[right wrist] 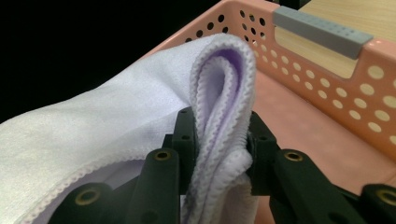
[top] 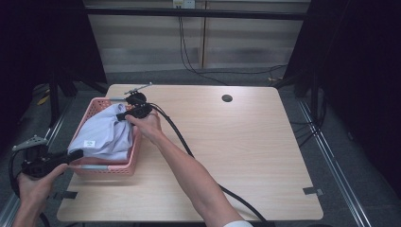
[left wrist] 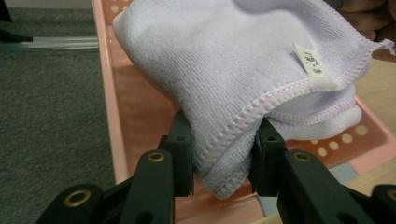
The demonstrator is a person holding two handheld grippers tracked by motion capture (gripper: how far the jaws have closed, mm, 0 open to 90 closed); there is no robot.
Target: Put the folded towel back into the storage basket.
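Table (top: 227, 156): light wood-grain top, rounded corners, a round cable hole (top: 227, 98) near the far edge, tape strips (top: 312, 191) at the near corners. Grey floor around it, black cables (top: 189, 56) running to a pale back wall, dark curtains on both sides.

Pink perforated basket (top: 133, 158) sits at the table's left edge. Lilac cloth (top: 106, 135) lies bunched in it, white label up.

Left tongs (left wrist: 223, 154): clamped on a folded hem at the cloth's near corner. Right tongs (right wrist: 218, 140): clamped on a doubled hem at the far corner, over the basket.
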